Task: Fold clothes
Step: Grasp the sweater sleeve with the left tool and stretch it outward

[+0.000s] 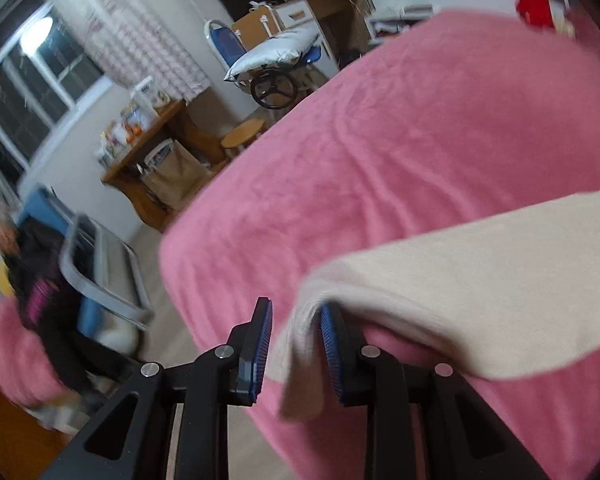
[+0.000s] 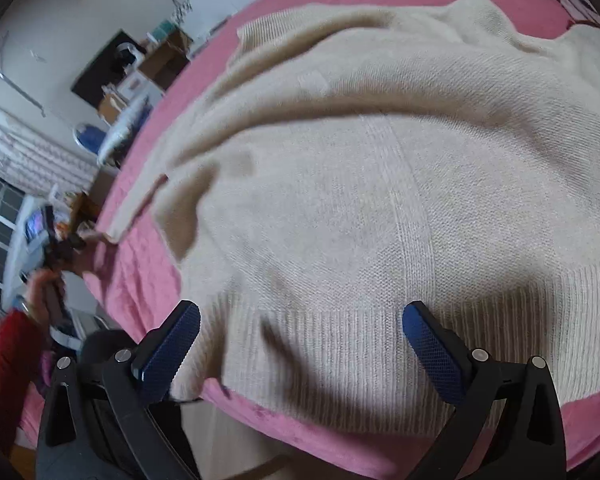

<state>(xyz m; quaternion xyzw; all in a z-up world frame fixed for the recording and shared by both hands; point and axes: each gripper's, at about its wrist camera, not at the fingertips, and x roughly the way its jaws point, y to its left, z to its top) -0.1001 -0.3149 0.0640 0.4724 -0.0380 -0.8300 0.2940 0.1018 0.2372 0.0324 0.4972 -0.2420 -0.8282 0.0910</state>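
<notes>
Cream knit, a sweater [image 2: 372, 184], lies spread over a pink blanket [image 2: 148, 288] on the bed, its ribbed hem at the near edge and one sleeve reaching out to the left. The right gripper [image 2: 300, 344] hangs over that hem with its blue pads [image 2: 432, 356] spread wide, the knit below them and nothing pinched. In the left wrist view the left gripper [image 1: 296, 354] sits at the near left edge of the bed; the sleeve end [image 1: 300, 344] droops between its fingers and lies against the right pad [image 1: 330, 356], while a gap shows at the left pad, so the fingers are parted and not clamping it. A hand in a red sleeve [image 2: 4, 364] shows at the far left of the right wrist view.
</notes>
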